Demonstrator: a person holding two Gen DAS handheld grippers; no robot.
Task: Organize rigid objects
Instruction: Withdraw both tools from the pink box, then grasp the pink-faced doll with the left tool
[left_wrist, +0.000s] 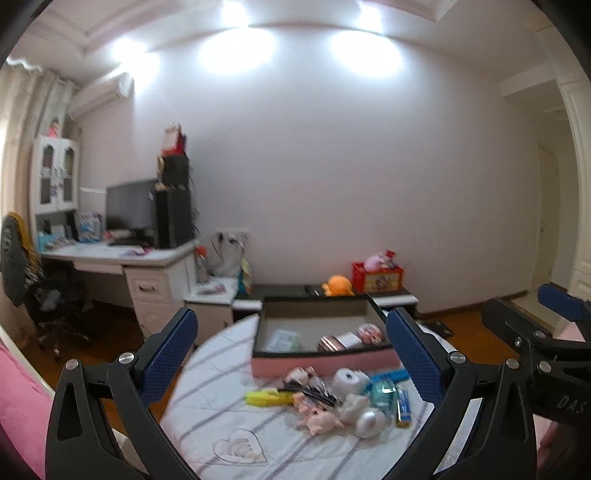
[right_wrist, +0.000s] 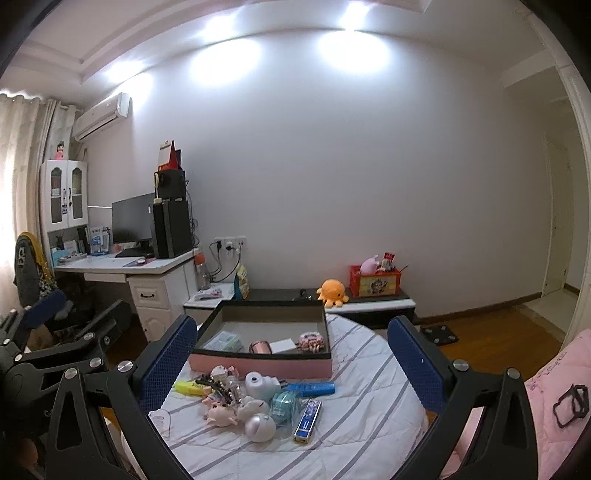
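Note:
A pink open box (left_wrist: 321, 363) (right_wrist: 258, 365) sits on a round table with a striped white cloth (right_wrist: 362, 417). It holds a green packet, a copper tin, a white card and a pink item. In front of it lies a pile of small things: a yellow marker (right_wrist: 192, 387), a blue bar (right_wrist: 314, 387), a white camera toy (right_wrist: 258, 384), a teal tape holder (right_wrist: 284, 404), pig figures (right_wrist: 219, 413), a white egg (right_wrist: 260, 424) and a blue harmonica box (right_wrist: 307, 421). My left gripper (left_wrist: 291, 354) and right gripper (right_wrist: 291, 358) hover open and empty above the pile.
A white desk (right_wrist: 147, 266) with monitor and black speakers stands at the left, with an office chair (left_wrist: 44, 295). A low cabinet (right_wrist: 369, 302) behind the table carries an orange plush octopus and a red crate. Pink bedding (right_wrist: 554, 387) lies at the right.

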